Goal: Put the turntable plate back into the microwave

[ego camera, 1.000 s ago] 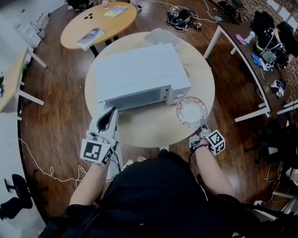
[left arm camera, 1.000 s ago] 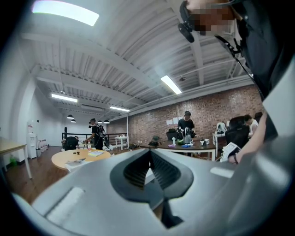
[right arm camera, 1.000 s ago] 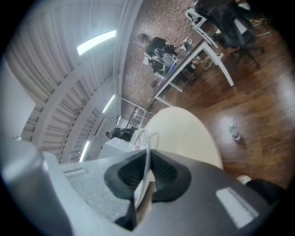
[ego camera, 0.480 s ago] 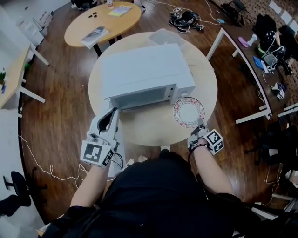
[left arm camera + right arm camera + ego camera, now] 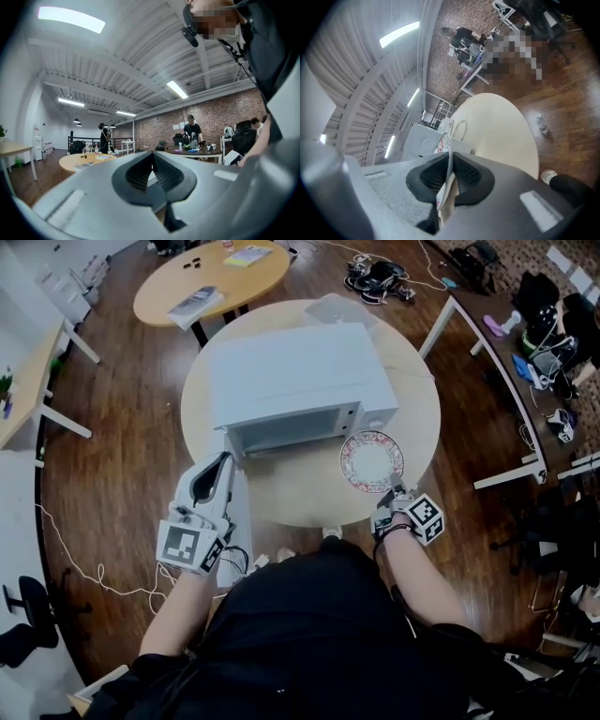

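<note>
The white microwave [image 5: 295, 381] stands on a round cream table [image 5: 412, 418], front toward me. Its door [image 5: 240, 512] seems swung out to the left, seen edge-on. The turntable plate [image 5: 372, 460], white with a red patterned rim, hangs level just off the microwave's front right corner. My right gripper [image 5: 392, 491] is shut on its near rim. In the right gripper view the plate's edge [image 5: 443, 143] runs between the closed pads, with the microwave [image 5: 423, 140] beyond. My left gripper [image 5: 225, 457] sits at the front left corner beside the door, its jaws [image 5: 151, 154] shut and empty.
A clear lidded container [image 5: 333, 307] lies behind the microwave. An orange round table [image 5: 202, 282] with a book stands farther back. White desks [image 5: 487, 352] with gadgets and cables line the right side. Cables trail on the wooden floor [image 5: 112, 474]. People stand at the far brick wall [image 5: 192, 129].
The plate and my right gripper have shifted left, closer to the microwave's front. My left gripper has edged forward by the door.
</note>
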A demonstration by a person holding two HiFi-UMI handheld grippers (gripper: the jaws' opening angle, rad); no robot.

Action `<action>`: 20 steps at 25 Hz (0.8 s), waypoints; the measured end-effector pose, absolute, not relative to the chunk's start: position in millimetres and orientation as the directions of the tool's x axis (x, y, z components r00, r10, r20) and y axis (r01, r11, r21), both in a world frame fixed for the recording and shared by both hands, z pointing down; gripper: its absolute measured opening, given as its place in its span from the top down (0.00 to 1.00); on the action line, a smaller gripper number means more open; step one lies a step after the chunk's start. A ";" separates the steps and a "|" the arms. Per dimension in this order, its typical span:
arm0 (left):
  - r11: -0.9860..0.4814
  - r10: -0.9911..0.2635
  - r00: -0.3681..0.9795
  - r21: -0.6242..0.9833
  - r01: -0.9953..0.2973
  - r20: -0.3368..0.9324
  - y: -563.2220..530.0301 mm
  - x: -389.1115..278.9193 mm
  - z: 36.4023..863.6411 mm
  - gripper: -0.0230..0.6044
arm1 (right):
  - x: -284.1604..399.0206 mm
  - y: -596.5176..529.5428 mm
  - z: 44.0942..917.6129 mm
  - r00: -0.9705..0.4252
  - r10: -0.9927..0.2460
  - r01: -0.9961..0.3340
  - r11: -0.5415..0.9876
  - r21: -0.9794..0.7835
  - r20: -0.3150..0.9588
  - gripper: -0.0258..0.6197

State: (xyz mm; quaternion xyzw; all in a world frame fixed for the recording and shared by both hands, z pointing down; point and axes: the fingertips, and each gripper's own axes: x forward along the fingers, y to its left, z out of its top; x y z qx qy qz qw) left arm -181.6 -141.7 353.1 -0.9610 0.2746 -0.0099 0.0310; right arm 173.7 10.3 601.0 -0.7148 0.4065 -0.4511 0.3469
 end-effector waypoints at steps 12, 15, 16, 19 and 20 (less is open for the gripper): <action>-0.821 -0.569 0.823 -0.065 -0.568 -0.008 -135.4 -198.6 353.0 0.96 | 147.0 -15.3 602.2 0.170 -0.918 -0.295 -0.394 -0.870 0.358 0.93; -0.815 -0.577 0.816 -0.058 -0.577 -0.008 -134.5 -202.6 353.3 0.96 | 139.1 -24.3 601.2 0.139 -0.925 -0.301 -0.380 -0.874 0.354 0.93; -0.813 -0.581 0.814 -0.051 -0.580 -0.006 -135.9 -204.0 353.2 0.96 | 136.7 -28.1 599.7 0.130 -0.927 -0.304 -0.375 -0.876 0.352 0.93; -0.804 -0.593 0.805 -0.039 -0.593 -0.002 -138.4 -209.5 352.7 0.96 | 129.6 -36.6 596.8 0.107 -0.931 -0.306 -0.364 -0.880 0.348 0.93; -0.802 -0.597 0.802 -0.040 -0.597 -0.001 -137.9 -211.0 352.6 0.96 | 127.2 -38.5 596.7 0.099 -0.933 -0.306 -0.360 -0.881 0.347 0.93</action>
